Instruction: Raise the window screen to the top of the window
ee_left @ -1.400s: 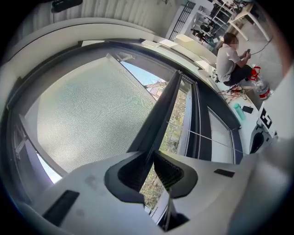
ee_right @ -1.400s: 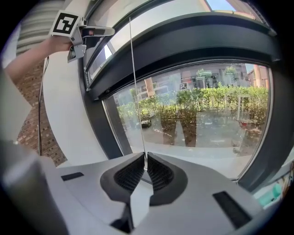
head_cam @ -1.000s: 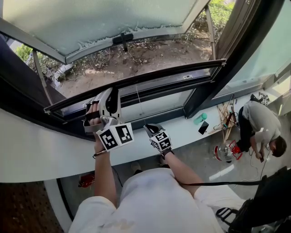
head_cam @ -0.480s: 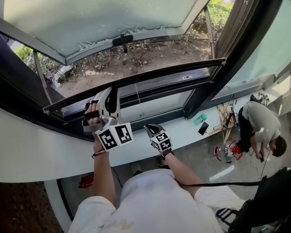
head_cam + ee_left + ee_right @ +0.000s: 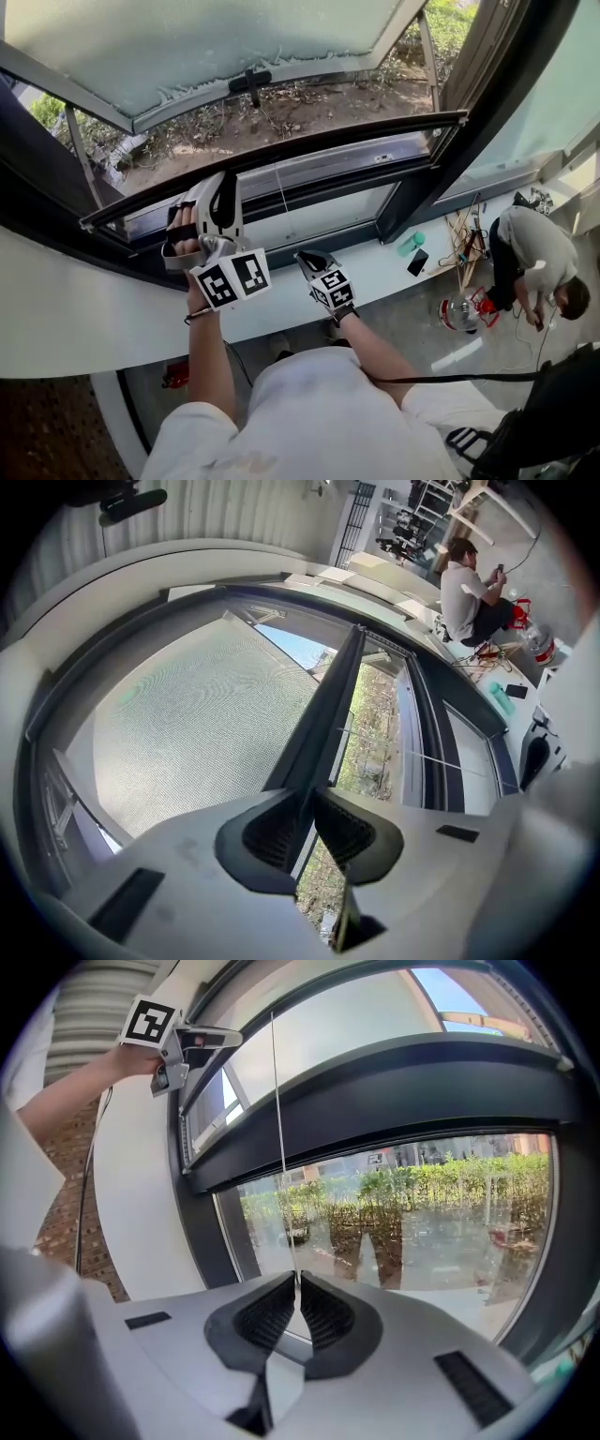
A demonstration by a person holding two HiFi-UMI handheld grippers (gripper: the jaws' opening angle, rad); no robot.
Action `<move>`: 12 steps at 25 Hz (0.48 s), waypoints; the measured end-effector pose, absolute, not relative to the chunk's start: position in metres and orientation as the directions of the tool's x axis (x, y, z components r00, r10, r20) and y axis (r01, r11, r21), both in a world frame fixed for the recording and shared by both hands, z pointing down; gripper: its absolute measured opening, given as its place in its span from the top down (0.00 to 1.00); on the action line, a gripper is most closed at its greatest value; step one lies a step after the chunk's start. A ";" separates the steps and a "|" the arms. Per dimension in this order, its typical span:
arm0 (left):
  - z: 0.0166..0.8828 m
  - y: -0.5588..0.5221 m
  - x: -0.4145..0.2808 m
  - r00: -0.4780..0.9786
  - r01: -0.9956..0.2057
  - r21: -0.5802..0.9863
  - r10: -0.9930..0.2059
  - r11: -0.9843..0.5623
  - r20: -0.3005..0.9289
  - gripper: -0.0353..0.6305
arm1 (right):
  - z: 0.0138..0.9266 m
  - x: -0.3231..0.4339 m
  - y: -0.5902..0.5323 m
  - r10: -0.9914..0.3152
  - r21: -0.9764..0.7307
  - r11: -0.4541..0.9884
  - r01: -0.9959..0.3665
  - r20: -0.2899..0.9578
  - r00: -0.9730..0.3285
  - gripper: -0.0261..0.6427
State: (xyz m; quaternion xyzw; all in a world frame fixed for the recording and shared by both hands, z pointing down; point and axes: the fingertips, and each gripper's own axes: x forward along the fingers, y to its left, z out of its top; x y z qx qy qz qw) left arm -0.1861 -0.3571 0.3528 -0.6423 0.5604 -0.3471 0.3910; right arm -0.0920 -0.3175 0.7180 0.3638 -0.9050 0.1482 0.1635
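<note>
left gripper [image 5: 312,794]: jaws were clamped on screen bar [image 5: 323,714], presumably for lifting | right gripper [image 5: 297,1283]: jaws were pinched on cord [image 5: 277,1129], probably for steadying

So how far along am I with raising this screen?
Gripping looks done: the left gripper is clamped on the screen's dark bar, and the right gripper pinches the cord. The mesh is partly up. Left: lift the bar all the way to the top; an unscreened opening shows beyond it.
</note>
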 end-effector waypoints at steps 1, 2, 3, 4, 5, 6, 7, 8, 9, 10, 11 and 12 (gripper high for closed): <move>0.348 -0.357 -0.186 0.131 -0.449 -0.892 -0.991 -0.058 -0.002 0.86 | 0.714 -0.092 -0.319 -0.614 -0.149 0.691 -0.707 0.395 -0.683 0.93; 0.343 -0.357 -0.186 0.132 -0.448 -0.893 -0.991 -0.049 -0.012 0.86 | 0.709 -0.092 -0.320 -0.619 -0.149 0.691 -0.708 0.385 -0.685 0.93; 0.338 -0.358 -0.186 0.132 -0.447 -0.894 -0.991 -0.040 -0.021 0.86 | 0.704 -0.093 -0.321 -0.623 -0.148 0.691 -0.707 0.375 -0.687 0.93; 0.333 -0.358 -0.187 0.131 -0.443 -0.896 -0.991 -0.031 -0.030 0.86 | 0.699 -0.094 -0.323 -0.626 -0.145 0.693 -0.707 0.366 -0.689 0.93; 0.329 -0.358 -0.187 0.128 -0.437 -0.899 -0.991 -0.023 -0.037 0.86 | 0.696 -0.095 -0.325 -0.627 -0.139 0.696 -0.705 0.361 -0.690 0.93; 0.326 -0.359 -0.188 0.126 -0.431 -0.902 -0.991 -0.014 -0.045 0.86 | 0.692 -0.097 -0.326 -0.627 -0.131 0.700 -0.702 0.357 -0.692 0.93; 0.323 -0.358 -0.188 0.126 -0.429 -0.903 -0.991 -0.008 -0.051 0.86 | 0.690 -0.098 -0.327 -0.627 -0.125 0.704 -0.699 0.354 -0.694 0.93; 0.322 -0.358 -0.188 0.127 -0.429 -0.903 -0.990 -0.003 -0.057 0.86 | 0.688 -0.099 -0.326 -0.627 -0.121 0.706 -0.698 0.352 -0.695 0.93; 0.321 -0.358 -0.188 0.129 -0.431 -0.902 -0.990 -0.001 -0.061 0.86 | 0.687 -0.098 -0.326 -0.627 -0.123 0.706 -0.697 0.350 -0.696 0.93; 0.319 -0.358 -0.188 0.130 -0.432 -0.902 -0.990 0.001 -0.063 0.86 | 0.686 -0.098 -0.326 -0.625 -0.132 0.705 -0.697 0.347 -0.699 0.93; 0.318 -0.358 -0.188 0.131 -0.432 -0.902 -0.989 0.002 -0.065 0.86 | 0.684 -0.098 -0.326 -0.622 -0.149 0.703 -0.695 0.343 -0.703 0.93; 0.316 -0.358 -0.187 0.132 -0.432 -0.902 -0.989 0.004 -0.067 0.86 | 0.682 -0.099 -0.326 -0.618 -0.171 0.701 -0.692 0.338 -0.710 0.93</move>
